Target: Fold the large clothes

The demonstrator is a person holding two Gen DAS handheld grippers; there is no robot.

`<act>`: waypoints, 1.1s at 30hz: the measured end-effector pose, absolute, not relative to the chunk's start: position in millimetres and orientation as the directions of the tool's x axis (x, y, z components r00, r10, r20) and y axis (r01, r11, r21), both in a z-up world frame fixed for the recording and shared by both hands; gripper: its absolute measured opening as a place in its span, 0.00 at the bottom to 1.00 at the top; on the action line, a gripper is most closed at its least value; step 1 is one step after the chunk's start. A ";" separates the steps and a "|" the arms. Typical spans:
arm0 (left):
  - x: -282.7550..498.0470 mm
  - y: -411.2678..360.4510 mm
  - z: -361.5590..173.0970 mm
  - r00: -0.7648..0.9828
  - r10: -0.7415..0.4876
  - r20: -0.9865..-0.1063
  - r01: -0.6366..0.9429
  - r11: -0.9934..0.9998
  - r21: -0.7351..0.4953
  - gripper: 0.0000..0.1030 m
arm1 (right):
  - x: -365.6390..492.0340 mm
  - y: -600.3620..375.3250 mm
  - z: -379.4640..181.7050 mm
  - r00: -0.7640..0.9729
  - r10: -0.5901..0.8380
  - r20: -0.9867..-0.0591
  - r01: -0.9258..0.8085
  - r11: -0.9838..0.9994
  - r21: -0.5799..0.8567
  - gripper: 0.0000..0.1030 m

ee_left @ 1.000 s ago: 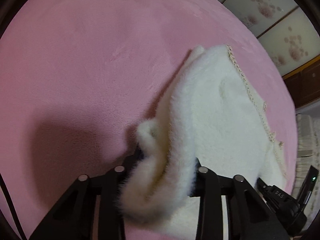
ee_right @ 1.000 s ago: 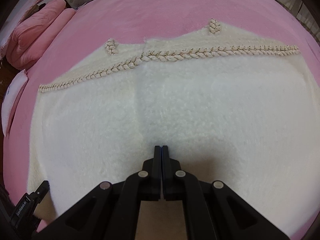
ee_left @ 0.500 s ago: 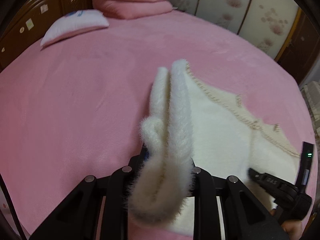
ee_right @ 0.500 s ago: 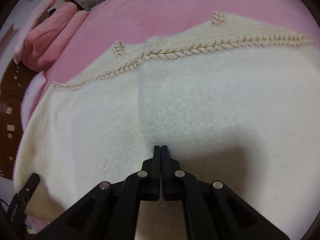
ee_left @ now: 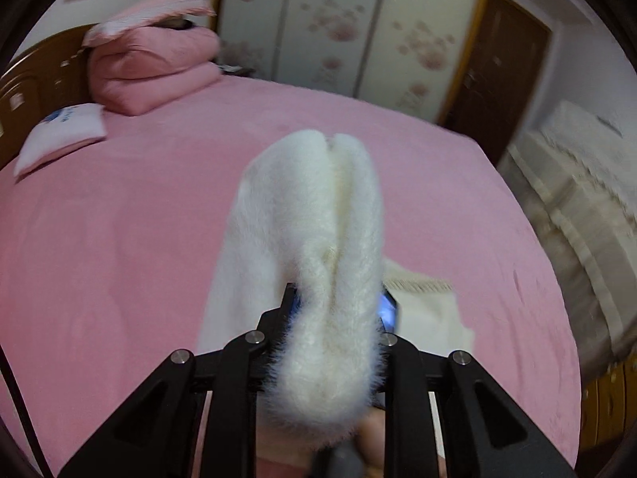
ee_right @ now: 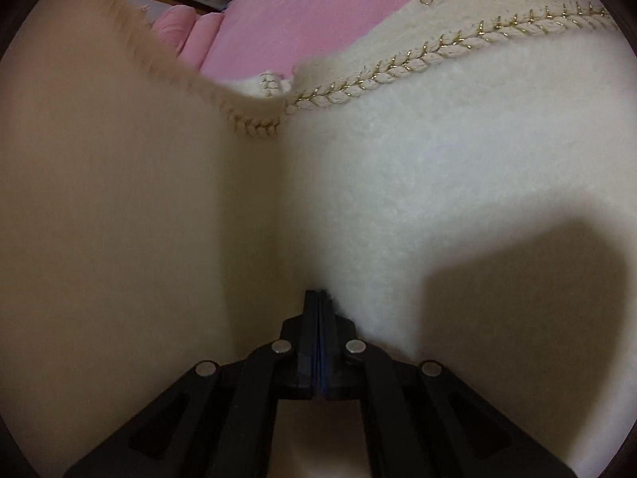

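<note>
Moved: my left gripper (ee_left: 338, 310) has lifted the fluffy white garment's (ee_left: 318, 219) bunched edge above the pink bed cover (ee_left: 119, 219).
Left jaws: just been closing, clamping that fold.
Right gripper (ee_right: 319, 298): clenched empty, tips on garment.

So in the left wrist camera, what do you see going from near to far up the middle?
left gripper → fluffy white garment pinched in it → pink bed cover → flowered wardrobe doors
</note>
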State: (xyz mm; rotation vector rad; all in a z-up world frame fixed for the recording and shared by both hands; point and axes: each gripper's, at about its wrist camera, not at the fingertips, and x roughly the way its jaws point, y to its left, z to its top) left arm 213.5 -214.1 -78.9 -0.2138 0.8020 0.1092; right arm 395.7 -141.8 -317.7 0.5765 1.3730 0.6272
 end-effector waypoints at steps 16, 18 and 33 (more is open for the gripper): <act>216.4 -295.8 -71.6 0.707 0.013 -0.708 -0.010 1.000 0.009 0.18 | 421.6 -191.9 -321.3 -0.031 0.798 -0.601 0.033 0.602 0.798 0.00; 212.4 -307.4 -66.5 0.718 -0.015 -0.696 0.014 1.000 -0.006 0.18 | 438.9 -212.8 -303.5 0.009 0.744 -0.669 -0.014 0.669 0.743 0.01; 208.4 -388.1 -117.1 0.603 -0.145 -0.784 0.227 0.974 -0.006 0.19 | 446.7 -378.8 -265.9 0.290 0.580 -0.761 0.052 0.785 0.618 0.02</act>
